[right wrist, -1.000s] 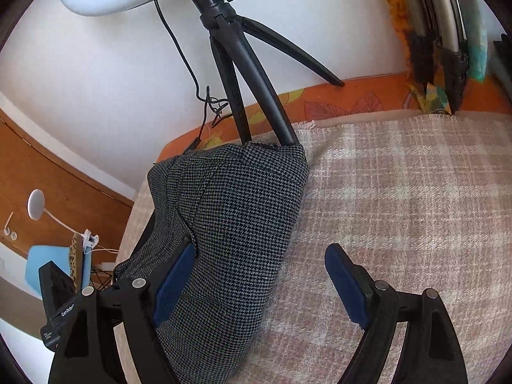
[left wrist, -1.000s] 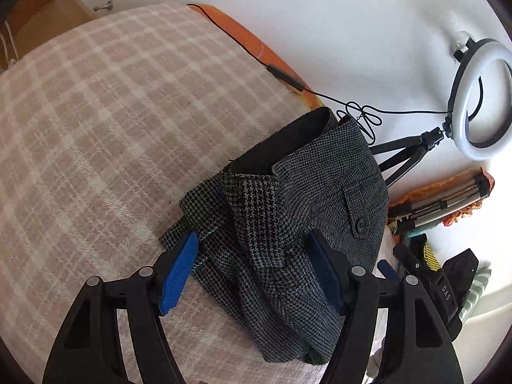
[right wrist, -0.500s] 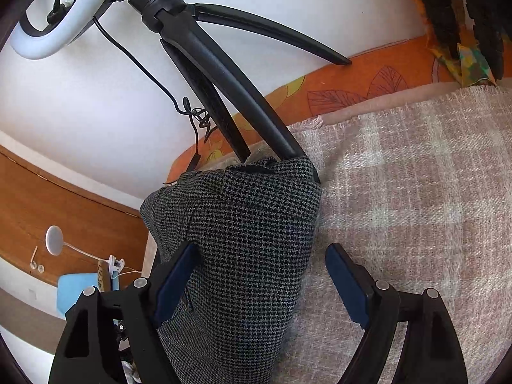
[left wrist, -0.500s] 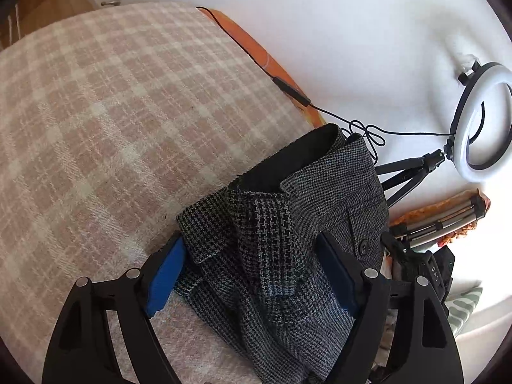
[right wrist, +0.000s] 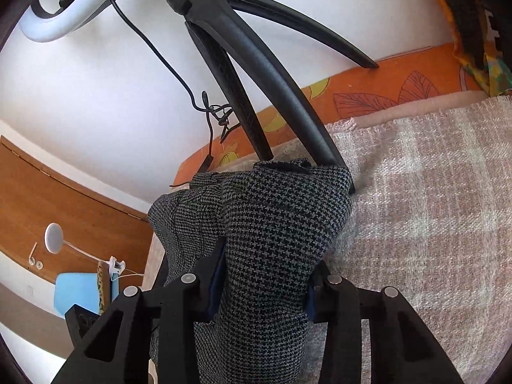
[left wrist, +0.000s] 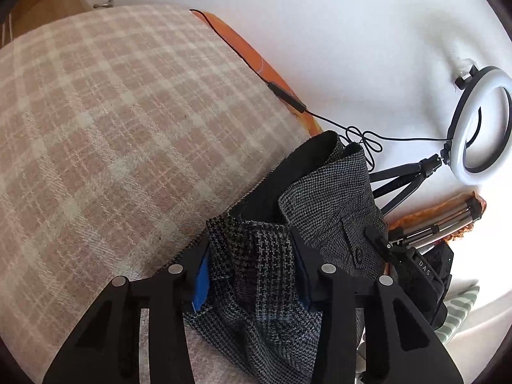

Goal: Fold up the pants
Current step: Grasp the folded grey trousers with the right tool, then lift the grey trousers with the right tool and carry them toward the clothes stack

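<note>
The pants (left wrist: 332, 211) are grey houndstooth with a dark lining and a buttoned back pocket, bunched at the edge of a pink plaid blanket (left wrist: 128, 121). My left gripper (left wrist: 252, 275) is shut on a fold of the pants near the waistband. In the right wrist view the pants (right wrist: 281, 224) bulge up between the fingers, and my right gripper (right wrist: 265, 284) is shut on them, pinching the cloth from both sides beside the blanket (right wrist: 432, 211).
A ring light (left wrist: 480, 124) on a black tripod (right wrist: 256, 73) stands right behind the pants, its cable (left wrist: 361, 134) trailing along the white wall. An orange patterned edge (right wrist: 384, 92) borders the bed. A second tripod (left wrist: 438, 224) and dark gear lie at right.
Both grippers have closed from wide open onto the pants. Both moved forward, closer to the tripod and wall, and the cloth is now bunched up between the fingers.
</note>
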Motion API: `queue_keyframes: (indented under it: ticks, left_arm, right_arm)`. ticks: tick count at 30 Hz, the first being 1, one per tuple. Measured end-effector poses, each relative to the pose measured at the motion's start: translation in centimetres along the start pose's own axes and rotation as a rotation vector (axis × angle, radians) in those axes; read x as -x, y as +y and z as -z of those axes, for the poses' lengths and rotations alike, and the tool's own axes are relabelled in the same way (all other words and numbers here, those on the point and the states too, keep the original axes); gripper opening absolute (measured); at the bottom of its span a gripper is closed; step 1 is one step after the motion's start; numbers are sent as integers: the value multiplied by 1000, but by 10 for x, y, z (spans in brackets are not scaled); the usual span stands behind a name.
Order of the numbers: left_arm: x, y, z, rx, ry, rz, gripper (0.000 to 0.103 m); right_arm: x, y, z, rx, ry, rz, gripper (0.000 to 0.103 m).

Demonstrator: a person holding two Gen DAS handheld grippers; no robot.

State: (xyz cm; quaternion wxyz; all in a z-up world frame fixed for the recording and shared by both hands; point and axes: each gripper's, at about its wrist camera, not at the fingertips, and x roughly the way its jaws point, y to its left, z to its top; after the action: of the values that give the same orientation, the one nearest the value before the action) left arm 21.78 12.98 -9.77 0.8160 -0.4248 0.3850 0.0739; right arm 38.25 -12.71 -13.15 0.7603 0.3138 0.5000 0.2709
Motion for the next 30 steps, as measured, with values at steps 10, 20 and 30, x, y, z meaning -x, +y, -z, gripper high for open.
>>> queue_keyframes:
  ticks: [10,20,30]
  left_arm:
    - [15,-31,6,-188,-55,-20,27]
    - [38,-50,17,-274,-89,7,26]
    - [59,-76,35,-324,-91,69,26]
  right_arm:
    - [13,69,12,218,-52,116,27]
    - [34,111,31,389,-91,169,26]
    - [89,118,34,449,-139,200,25]
